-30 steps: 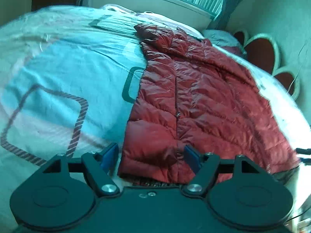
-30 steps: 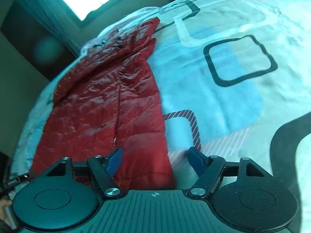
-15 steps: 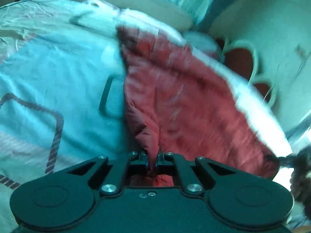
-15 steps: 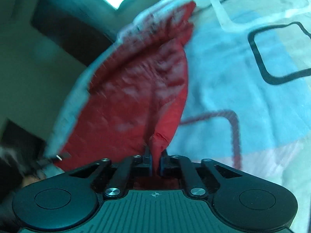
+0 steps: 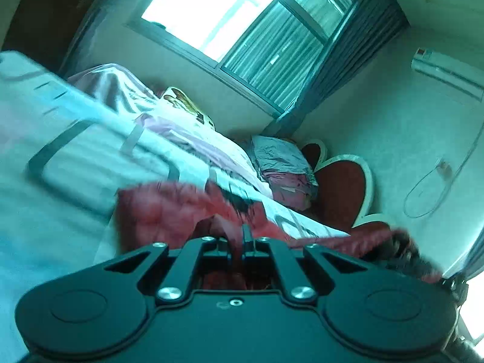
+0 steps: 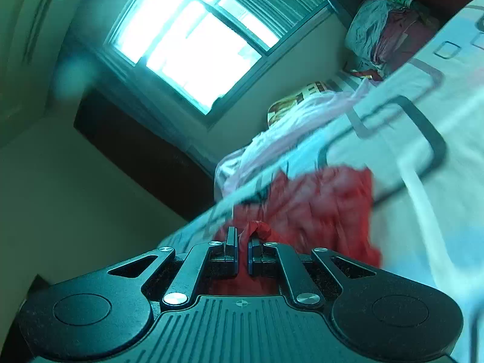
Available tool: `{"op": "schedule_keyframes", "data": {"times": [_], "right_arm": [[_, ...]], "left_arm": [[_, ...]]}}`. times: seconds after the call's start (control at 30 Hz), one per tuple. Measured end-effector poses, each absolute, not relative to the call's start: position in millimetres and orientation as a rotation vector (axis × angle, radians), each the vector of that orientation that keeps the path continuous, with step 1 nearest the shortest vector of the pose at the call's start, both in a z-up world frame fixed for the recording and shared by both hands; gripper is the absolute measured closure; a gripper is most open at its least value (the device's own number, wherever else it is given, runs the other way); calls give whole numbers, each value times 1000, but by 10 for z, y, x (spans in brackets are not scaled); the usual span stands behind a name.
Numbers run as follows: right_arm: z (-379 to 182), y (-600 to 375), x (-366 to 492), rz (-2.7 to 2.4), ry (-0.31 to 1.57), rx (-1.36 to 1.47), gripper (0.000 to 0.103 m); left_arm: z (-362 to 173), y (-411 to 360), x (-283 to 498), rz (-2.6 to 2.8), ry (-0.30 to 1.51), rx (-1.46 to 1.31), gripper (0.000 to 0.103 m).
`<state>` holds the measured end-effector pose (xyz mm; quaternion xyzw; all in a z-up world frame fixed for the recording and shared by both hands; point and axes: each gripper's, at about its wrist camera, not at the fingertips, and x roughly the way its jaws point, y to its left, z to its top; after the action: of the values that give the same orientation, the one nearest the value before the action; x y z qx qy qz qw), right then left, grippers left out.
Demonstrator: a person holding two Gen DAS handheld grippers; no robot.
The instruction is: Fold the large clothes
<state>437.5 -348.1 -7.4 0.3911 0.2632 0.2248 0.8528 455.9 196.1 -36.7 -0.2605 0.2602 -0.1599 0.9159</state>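
Two grippers, left (image 5: 239,243), right (image 6: 241,249), fingers seemingly pinching red jacket (image 6: 317,208)

No readable text, label, brand or number anywhere. Printed cover (image 5: 187,106) far ahead of left gripper, beyond bedding: pictures only, lettering too blurred to read.

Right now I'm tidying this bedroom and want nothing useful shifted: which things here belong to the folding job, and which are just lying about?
Part of the job:
- red puffer jacket
- left gripper, shut on its hem
- right gripper, shut on its hem
- bed cover, the folding surface

Just lying about:
- pile of clothes by the headboard
- magazine
- pink sheet
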Motion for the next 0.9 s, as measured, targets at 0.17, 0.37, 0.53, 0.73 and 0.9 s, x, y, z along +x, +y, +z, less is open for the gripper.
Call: {"op": "schedule_keyframes", "data": {"times": [0.17,0.37,0.53,0.73,0.9], "right_arm": [[-255,-3600,5500,373,608,892,82],[-532,-3663,5895,215,611,761,6],[-787,-3367,6264,222,726,560,11],[-1206,-2806,6501,224,869,303,91],[-852,-2883,6239,209,645,251,98]], "left_arm": [[-586,1873,5638,-238,613,-460,74],[-980,1975,5961,-146,656,-374,19],[-1265,1981,6287,-180,767,-305,32],[-1377,1983,6483,-231,816,-299,98],[-1041,1835,6450,-254,629,-241,99]]}}
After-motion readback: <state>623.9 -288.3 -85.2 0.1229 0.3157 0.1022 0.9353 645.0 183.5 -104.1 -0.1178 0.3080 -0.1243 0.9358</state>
